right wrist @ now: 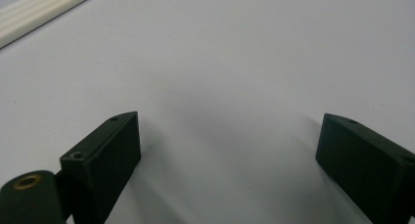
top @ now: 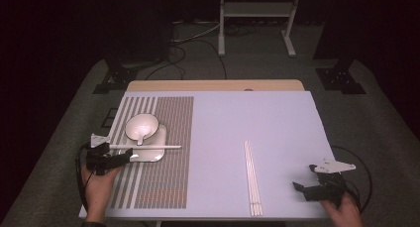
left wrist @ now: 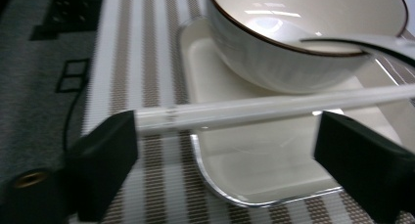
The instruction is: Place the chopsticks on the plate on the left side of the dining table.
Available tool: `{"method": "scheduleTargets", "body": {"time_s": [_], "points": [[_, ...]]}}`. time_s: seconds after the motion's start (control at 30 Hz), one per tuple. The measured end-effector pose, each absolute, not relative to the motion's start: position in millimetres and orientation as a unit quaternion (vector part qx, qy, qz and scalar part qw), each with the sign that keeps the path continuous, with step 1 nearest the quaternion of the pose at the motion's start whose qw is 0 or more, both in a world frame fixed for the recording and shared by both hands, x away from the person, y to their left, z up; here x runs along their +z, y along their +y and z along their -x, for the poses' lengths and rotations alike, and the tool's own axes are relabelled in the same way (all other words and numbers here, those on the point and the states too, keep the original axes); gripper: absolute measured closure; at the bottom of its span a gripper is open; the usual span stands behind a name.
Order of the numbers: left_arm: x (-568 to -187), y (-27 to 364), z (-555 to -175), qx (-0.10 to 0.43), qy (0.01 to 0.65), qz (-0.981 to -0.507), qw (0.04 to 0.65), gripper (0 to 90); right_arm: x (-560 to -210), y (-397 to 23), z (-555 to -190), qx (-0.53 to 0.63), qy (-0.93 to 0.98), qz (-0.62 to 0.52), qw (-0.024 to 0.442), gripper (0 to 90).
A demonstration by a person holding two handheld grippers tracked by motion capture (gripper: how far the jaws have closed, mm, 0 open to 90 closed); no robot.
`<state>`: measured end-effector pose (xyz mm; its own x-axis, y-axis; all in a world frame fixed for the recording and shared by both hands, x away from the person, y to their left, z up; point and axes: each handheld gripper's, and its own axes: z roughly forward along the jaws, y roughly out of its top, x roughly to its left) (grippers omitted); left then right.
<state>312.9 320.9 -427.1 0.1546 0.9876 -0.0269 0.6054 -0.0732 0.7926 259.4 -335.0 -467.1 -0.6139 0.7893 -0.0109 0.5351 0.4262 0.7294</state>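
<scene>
A white bowl (top: 141, 125) (left wrist: 274, 62) with a spoon (top: 142, 136) (left wrist: 372, 40) in it stands on a pale plate (top: 151, 155) (left wrist: 254, 170) on the striped placemat (top: 163, 182). A white pair of chopsticks (top: 148, 146) (left wrist: 254, 111) lies across the plate. My left gripper (top: 130, 156) (left wrist: 225, 155) is at the plate's left edge. Its jaws stand wide apart, with the chopsticks' left end by the left jaw. A second set of chopsticks (top: 252, 180) (right wrist: 44, 9) lies on the bare table. My right gripper (top: 303, 176) (right wrist: 227, 155) rests open at the front right, nothing between its jaws.
The lavender table top (top: 237, 123) stretches between the placemat and the right gripper. A carpeted floor with cables (top: 198, 43) and a metal stand (top: 255, 11) lies beyond the table's far edge.
</scene>
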Motion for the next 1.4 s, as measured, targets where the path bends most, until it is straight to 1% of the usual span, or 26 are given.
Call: {"method": "scheduleTargets", "body": {"time_s": [0.03, 0.07, 0.1, 0.13, 0.3, 0.37, 0.4, 0.53, 0.63, 0.8, 1.13, 1.4], "points": [[-426, 323, -312, 0.282, 0.590, -0.675, 0.341, 23.7, -467, -335, -259, 0.355, 0.825, -0.401, 0.179, 8.0], [-424, 326, -311, 0.285, 0.593, -0.673, 0.339, 28.0, -467, -335, -259, 0.355, 0.825, -0.401, 0.179, 7.9], [-424, 328, -311, 0.288, 0.594, -0.671, 0.338, 35.3, -467, -335, -259, 0.355, 0.825, -0.401, 0.179, 8.0], [-423, 331, -310, 0.290, 0.598, -0.668, 0.336, 39.8, -467, -335, -259, 0.355, 0.825, -0.401, 0.179, 8.0], [-424, 347, -311, 0.285, 0.614, -0.657, 0.333, 75.4, -467, -335, -259, 0.355, 0.825, -0.401, 0.179, 7.9], [-424, 352, -312, 0.286, 0.620, -0.655, 0.324, 87.3, -467, -335, -259, 0.355, 0.825, -0.401, 0.179, 8.0], [-424, 354, -313, 0.289, 0.624, -0.652, 0.319, 90.0, -467, -335, -259, 0.355, 0.825, -0.401, 0.179, 7.9], [-428, 365, -317, 0.298, 0.640, -0.641, 0.301, 90.0, -467, -335, -259, 0.355, 0.825, -0.401, 0.179, 7.9], [-431, 367, -320, 0.304, 0.644, -0.640, 0.288, 90.0, -467, -335, -259, 0.355, 0.825, -0.401, 0.179, 8.0], [-437, 368, -329, 0.299, 0.646, -0.643, 0.282, 90.0, -467, -335, -259, 0.355, 0.825, -0.401, 0.179, 7.9], [-440, 360, -335, 0.291, 0.637, -0.654, 0.288, 90.0, -467, -335, -259, 0.355, 0.825, -0.401, 0.179, 8.0], [-438, 363, -333, 0.294, 0.638, -0.650, 0.289, 90.0, -467, -335, -259, 0.355, 0.825, -0.401, 0.179, 8.0]]}}
